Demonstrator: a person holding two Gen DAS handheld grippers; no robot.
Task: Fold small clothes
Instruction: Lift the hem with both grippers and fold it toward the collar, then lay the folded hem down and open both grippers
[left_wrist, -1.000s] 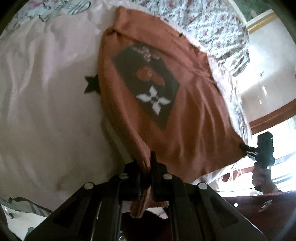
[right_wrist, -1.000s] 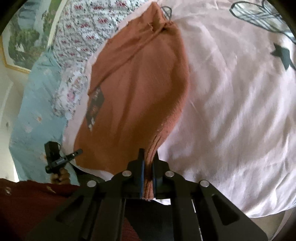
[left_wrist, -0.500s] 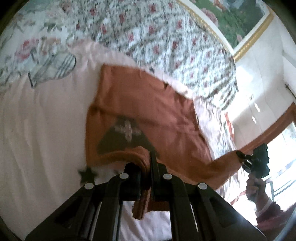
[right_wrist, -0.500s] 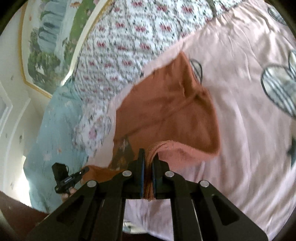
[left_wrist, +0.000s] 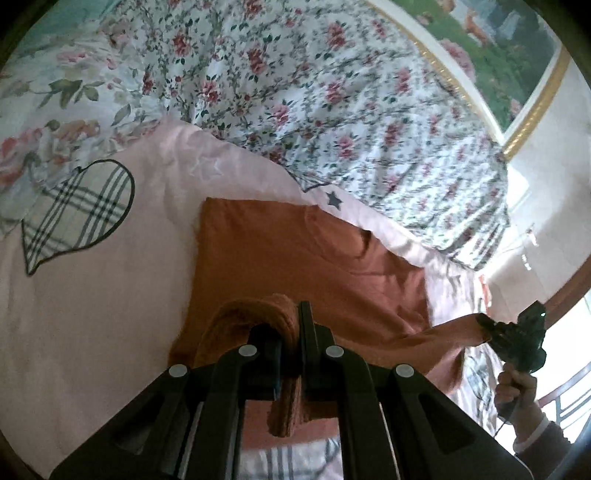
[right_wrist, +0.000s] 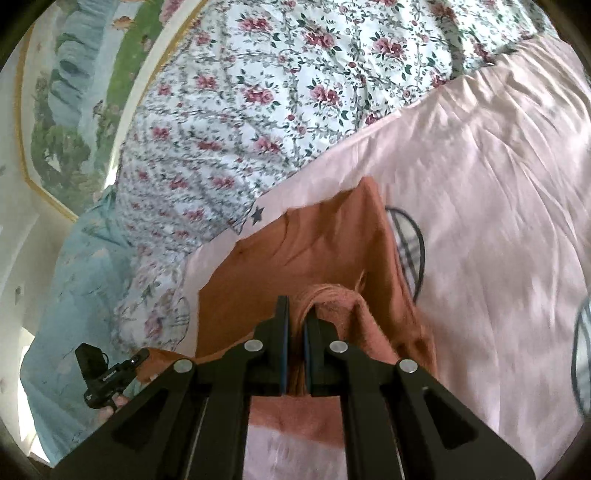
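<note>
A rust-orange knitted child's top (left_wrist: 295, 258) lies on the pale pink bed sheet (left_wrist: 92, 314), its far edge close to where the sheet meets a white quilt printed with small red roses (left_wrist: 332, 92). The near hem has been lifted off the sheet and carried over the rest of the garment, so the cloth is doubled on itself.

The left hand-held gripper (left_wrist: 291, 332) has its two black fingers nearly together, with a bunched roll of the orange hem pinched between them; the fabric bulges out above the fingertips and a flap hangs below. The right hand-held gripper (right_wrist: 295, 325) is likewise almost closed, gripping the other corner of the hem, a thick fold of knit squeezed in the narrow gap.

From the left camera the right gripper shows at the far right, held in the person's hand (left_wrist: 517, 387), with a stretched tongue of orange cloth running to it. From the right camera the left gripper appears low on the left, also with cloth at its tip.

On the sheet to the left of the top is a plaid heart print outlined in black (left_wrist: 77, 214), and a small dark star (left_wrist: 334, 199) sits just past the garment's far edge. A gold-framed landscape painting (right_wrist: 74, 110) hangs on the wall behind the bed.
</note>
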